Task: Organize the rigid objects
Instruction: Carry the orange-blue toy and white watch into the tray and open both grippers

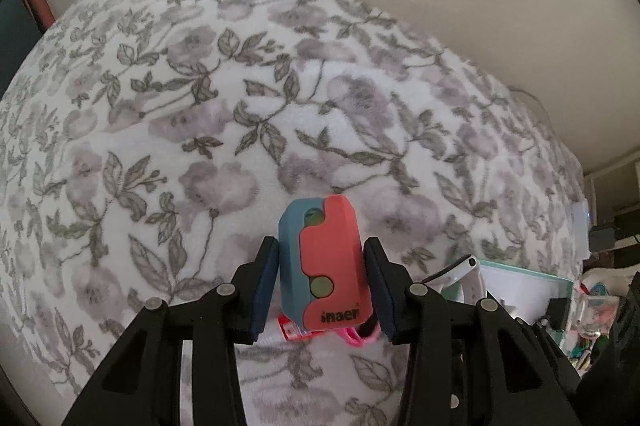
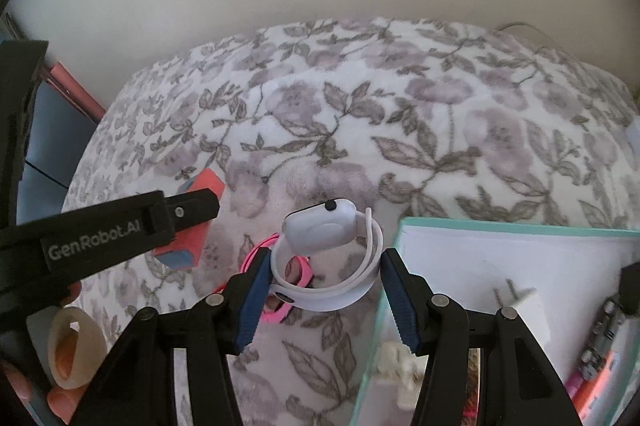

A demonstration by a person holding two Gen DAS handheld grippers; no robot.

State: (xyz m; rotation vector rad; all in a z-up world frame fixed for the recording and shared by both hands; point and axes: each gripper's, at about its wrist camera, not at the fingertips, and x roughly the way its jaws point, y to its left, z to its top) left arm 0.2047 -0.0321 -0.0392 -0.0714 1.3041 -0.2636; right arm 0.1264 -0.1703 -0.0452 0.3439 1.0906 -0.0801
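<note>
My left gripper (image 1: 322,290) is shut on a coral and blue box (image 1: 325,268) and holds it over the floral blanket (image 1: 200,105). The same box (image 2: 190,222) shows in the right wrist view behind the left gripper's finger (image 2: 192,207). My right gripper (image 2: 322,300) is open around a white smartwatch (image 2: 324,230) with its band looped; whether the pads touch the band I cannot tell. A pink band (image 2: 292,274) lies under the watch. The watch also shows at the right of the left wrist view (image 1: 460,272).
A mint-rimmed white box (image 2: 500,254) stands right of the watch, holding a white plug adapter (image 2: 524,306) and small items. It shows in the left wrist view too (image 1: 528,286). A beige wall lies behind the bed. A red bed frame (image 2: 76,89) is at left.
</note>
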